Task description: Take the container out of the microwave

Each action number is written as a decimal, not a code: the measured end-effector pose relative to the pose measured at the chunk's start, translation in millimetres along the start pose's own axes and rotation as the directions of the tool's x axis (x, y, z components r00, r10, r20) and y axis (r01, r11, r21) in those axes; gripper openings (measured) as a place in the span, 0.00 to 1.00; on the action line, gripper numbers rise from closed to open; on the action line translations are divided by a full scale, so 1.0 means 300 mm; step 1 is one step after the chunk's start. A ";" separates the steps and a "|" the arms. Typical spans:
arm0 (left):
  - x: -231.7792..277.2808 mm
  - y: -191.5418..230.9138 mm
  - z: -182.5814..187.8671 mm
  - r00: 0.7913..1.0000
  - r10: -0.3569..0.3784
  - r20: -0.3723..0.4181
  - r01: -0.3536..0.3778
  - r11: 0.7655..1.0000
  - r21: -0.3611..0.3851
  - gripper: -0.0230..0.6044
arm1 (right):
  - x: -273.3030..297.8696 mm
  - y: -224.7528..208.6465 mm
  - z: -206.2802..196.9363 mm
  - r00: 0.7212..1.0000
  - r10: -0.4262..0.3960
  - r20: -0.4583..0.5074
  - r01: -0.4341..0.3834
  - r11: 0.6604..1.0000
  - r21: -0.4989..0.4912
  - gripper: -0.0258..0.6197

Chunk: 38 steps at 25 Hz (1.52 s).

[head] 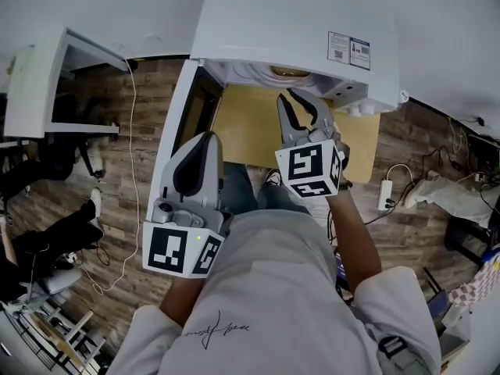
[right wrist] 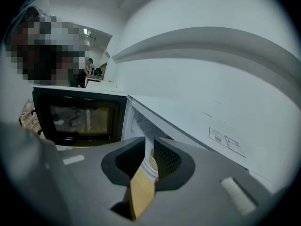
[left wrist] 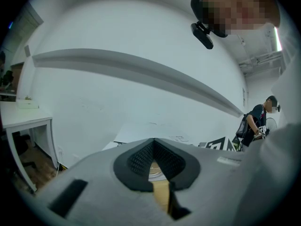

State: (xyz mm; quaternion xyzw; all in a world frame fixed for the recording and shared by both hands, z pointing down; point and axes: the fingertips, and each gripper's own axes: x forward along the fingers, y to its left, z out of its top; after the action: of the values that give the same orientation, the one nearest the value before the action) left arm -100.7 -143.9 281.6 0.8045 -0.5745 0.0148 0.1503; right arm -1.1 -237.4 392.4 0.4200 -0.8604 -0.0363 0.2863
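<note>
Right gripper (head: 301,109) points into the microwave (head: 273,22), jaws slightly apart and empty. The container (head: 289,73) sits just ahead of them. Left gripper (head: 205,141) is closed, empty.

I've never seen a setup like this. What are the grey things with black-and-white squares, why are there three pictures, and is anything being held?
There is no robot here: a person holds a two-jaw tool in each hand, and the patterned cubes are part of those tools. The head view comes from a camera on the person's head, looking down. The other two views come from cameras riding on each tool, looking along its jaws. A white microwave sits on a wooden table with its door swung open. A container shows inside. The right tool points at the opening with its jaws apart, holding nothing. The left tool is by the door, jaws together and empty.
</note>
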 end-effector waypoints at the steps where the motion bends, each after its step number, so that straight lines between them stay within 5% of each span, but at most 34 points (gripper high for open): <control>1: -0.001 0.001 -0.003 1.000 -0.004 -0.004 0.004 1.000 0.000 0.02 | 0.019 0.000 -0.009 1.000 0.001 -0.013 -0.002 1.000 -0.012 0.15; 12: 0.005 -0.018 -0.043 0.998 -0.050 -0.049 0.050 0.999 0.010 0.02 | 0.221 0.000 -0.141 0.986 -0.014 -0.163 -0.015 0.983 -0.180 0.17; 21: -0.020 0.007 -0.046 0.997 -0.039 -0.062 0.041 0.999 0.030 0.02 | 0.366 0.018 -0.223 0.960 -0.061 -0.272 -0.059 0.910 -0.411 0.20; 26: -0.028 0.035 -0.050 0.997 -0.029 -0.069 0.031 0.999 0.030 0.02 | 0.429 0.044 -0.266 0.941 -0.062 -0.334 -0.105 0.882 -0.459 0.22; 34: -0.029 0.060 -0.072 0.996 -0.031 -0.089 0.033 0.999 0.020 0.02 | 0.490 0.036 -0.301 0.919 -0.172 -0.355 -0.065 0.823 -0.565 0.19; 38: -0.029 0.075 -0.085 0.994 -0.031 -0.101 0.033 0.999 0.017 0.02 | 0.495 0.023 -0.288 0.916 -0.216 -0.337 -0.017 0.820 -0.572 0.15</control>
State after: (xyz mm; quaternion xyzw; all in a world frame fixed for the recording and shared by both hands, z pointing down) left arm -120.6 -136.1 309.2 0.8133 -0.5529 0.0581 0.1720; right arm -32.5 -328.0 535.0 0.3604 -0.7135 -0.2200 0.5591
